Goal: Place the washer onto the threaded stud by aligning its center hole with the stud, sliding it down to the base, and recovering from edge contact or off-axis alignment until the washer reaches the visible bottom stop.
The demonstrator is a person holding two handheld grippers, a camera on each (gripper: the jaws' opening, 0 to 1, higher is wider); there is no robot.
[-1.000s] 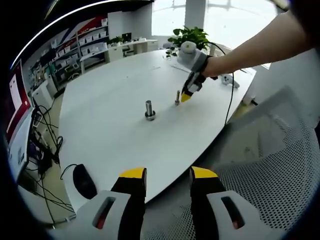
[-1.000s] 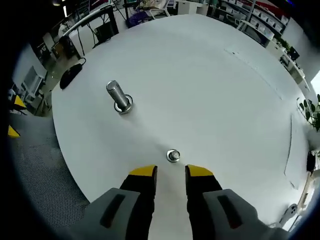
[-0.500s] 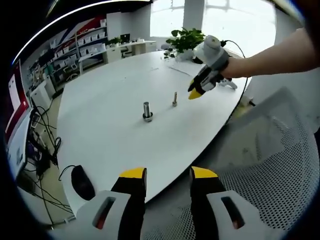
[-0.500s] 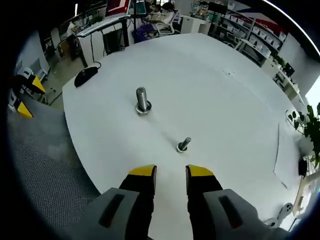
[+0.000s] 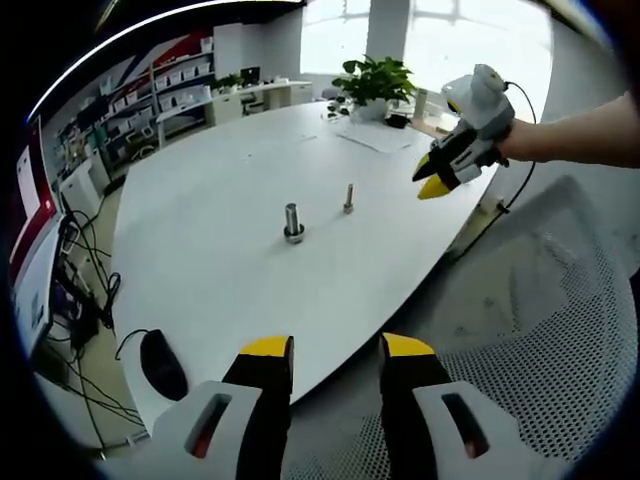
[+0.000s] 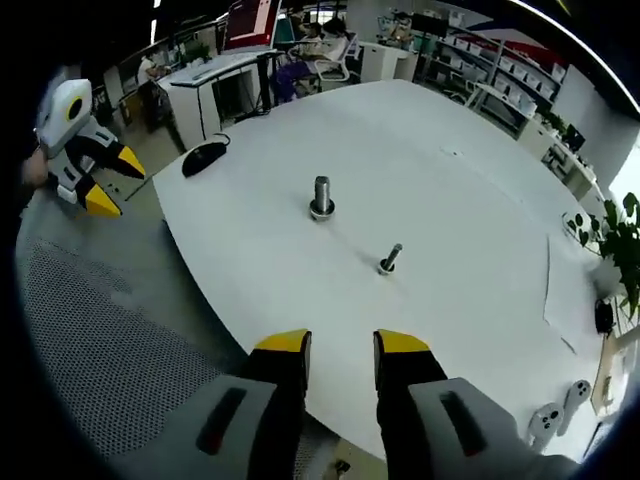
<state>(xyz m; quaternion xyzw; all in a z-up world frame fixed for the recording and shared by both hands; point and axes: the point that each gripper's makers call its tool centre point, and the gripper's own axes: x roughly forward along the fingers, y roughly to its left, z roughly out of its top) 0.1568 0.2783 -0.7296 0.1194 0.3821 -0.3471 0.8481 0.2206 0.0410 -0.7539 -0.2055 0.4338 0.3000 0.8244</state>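
Jaws of the left gripper (image 5: 337, 350) stand apart with nothing between them, rising at 6 o'clock in the left gripper view over the near edge of the white table (image 5: 220, 260) and a mesh chair (image 5: 520, 340). On the table stand 2 upright metal pieces: a thicker bolt (image 5: 292, 222) with a washer-like ring at its base, and toward 1 o'clock from it, near but apart, a thin threaded stud (image 5: 348, 197). The washer on the stud is too small to tell. The right gripper (image 5: 437, 182) hangs at 2 o'clock, off the table edge. In the right gripper view its yellow tips are apart and empty. A black mouse (image 5: 160, 362) lies at 8 o'clock.
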